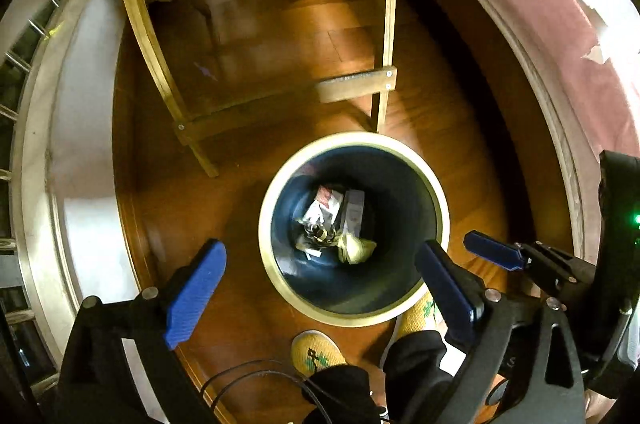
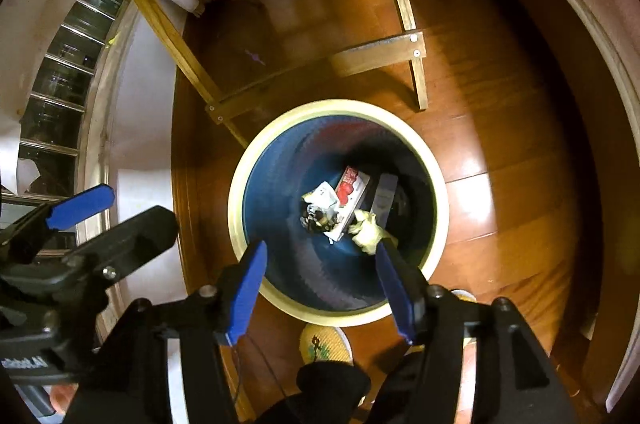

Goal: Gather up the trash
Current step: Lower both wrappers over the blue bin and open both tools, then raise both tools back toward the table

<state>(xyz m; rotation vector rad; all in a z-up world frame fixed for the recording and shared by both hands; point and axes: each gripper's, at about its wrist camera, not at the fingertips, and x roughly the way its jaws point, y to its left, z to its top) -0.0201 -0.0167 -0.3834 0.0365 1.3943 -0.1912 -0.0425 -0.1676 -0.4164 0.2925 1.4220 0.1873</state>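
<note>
Right wrist view is showing the right gripper (image 2: 320, 288) hanging open and empty straight above the bin (image 2: 438, 224), the trash (image 2: 348, 203) lying at its bottom; the left gripper (image 1: 320, 292), also open and empty, is hovering over the near rim.

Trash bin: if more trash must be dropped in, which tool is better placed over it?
Right, probably. The right tool hangs open over the trash bin mouth; the left tool, also open and empty, straddles the rim nearest the person.
</note>
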